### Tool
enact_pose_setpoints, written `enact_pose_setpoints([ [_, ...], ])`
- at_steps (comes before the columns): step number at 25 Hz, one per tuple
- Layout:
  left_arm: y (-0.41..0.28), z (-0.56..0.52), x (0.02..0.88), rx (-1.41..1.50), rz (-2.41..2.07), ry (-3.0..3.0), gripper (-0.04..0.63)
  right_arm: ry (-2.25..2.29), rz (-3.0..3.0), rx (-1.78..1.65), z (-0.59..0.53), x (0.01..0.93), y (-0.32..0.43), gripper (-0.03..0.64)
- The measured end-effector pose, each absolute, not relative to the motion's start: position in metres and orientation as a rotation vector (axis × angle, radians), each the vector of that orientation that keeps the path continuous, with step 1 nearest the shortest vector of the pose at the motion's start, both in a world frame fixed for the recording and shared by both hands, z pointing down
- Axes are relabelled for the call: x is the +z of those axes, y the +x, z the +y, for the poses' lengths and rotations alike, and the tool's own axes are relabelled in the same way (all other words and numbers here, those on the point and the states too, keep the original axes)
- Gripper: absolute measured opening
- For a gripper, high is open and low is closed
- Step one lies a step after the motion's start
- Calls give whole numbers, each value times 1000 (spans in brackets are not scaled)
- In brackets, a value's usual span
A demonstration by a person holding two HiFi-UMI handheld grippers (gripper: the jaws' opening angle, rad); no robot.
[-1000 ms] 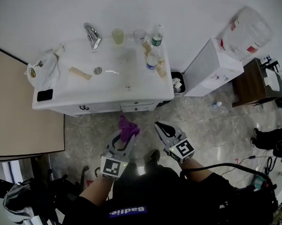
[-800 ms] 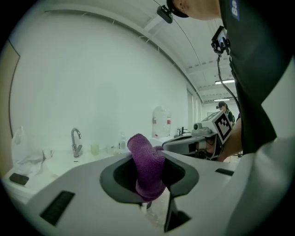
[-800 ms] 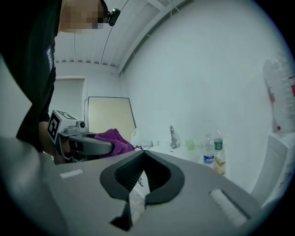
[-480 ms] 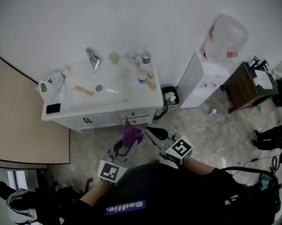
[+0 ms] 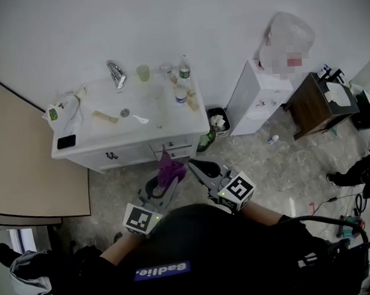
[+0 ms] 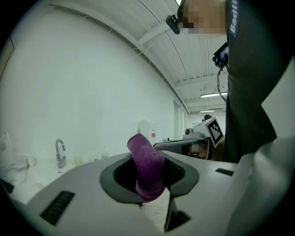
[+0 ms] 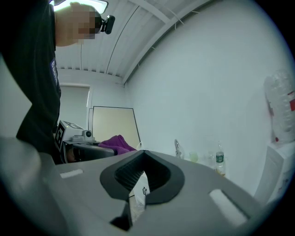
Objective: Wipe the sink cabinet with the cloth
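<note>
The white sink cabinet (image 5: 115, 155) stands against the wall, its top carrying a faucet (image 5: 115, 72) and a basin. A purple cloth (image 5: 170, 166) hangs in front of the cabinet's drawers, with my left gripper (image 5: 166, 176) shut on it. In the left gripper view the cloth (image 6: 147, 170) sticks up through the left gripper's (image 6: 145, 161) jaws. My right gripper (image 5: 198, 169) sits just right of the cloth, shut and holding nothing. The right gripper view shows the right gripper (image 7: 143, 154) aimed at the cabinet, with the cloth (image 7: 115, 144) to its left.
On the countertop are a black phone (image 5: 66, 141), a white bag (image 5: 64, 109), a green cup (image 5: 143, 72) and bottles (image 5: 183, 69). A small bin (image 5: 217, 122), a white water dispenser (image 5: 256, 98) and a brown table (image 5: 321, 104) stand to the right. A beige panel (image 5: 27, 169) is at left.
The head view has shifted, so the cabinet looks smaller and higher in frame. Both grippers have risen toward the cabinet front, the cloth still held in the left one.
</note>
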State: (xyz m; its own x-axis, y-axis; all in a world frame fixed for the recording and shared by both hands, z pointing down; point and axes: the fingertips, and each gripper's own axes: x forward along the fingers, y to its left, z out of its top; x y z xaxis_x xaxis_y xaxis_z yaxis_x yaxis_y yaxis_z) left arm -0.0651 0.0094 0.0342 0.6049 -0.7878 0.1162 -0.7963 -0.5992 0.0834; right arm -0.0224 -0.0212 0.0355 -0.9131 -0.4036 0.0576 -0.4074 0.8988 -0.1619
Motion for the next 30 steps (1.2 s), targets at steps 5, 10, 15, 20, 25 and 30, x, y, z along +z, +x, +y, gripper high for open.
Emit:
enact_pose_setpoints([
  [5, -74, 16, 34, 83, -1349, 2700, 110, 628, -3037, 242, -11, 35, -30, 0],
  [10, -79, 19, 36, 74, -1355, 2691, 110, 632, -3025, 249, -9, 38, -31, 0],
  [15, -78, 23, 38, 75, -1343, 2701, 110, 621, -3018, 251, -5, 40, -34, 0],
  [20, -80, 26, 39, 70, -1357, 2694, 110, 614, -3015, 245, -3, 44, -34, 0],
  [25, -80, 30, 40, 69, -1359, 2692, 110, 611, -3013, 236, 0, 46, -35, 0],
  [30, -77, 33, 40, 74, -1360, 2689, 110, 613, -3011, 244, 3, 44, -33, 0],
])
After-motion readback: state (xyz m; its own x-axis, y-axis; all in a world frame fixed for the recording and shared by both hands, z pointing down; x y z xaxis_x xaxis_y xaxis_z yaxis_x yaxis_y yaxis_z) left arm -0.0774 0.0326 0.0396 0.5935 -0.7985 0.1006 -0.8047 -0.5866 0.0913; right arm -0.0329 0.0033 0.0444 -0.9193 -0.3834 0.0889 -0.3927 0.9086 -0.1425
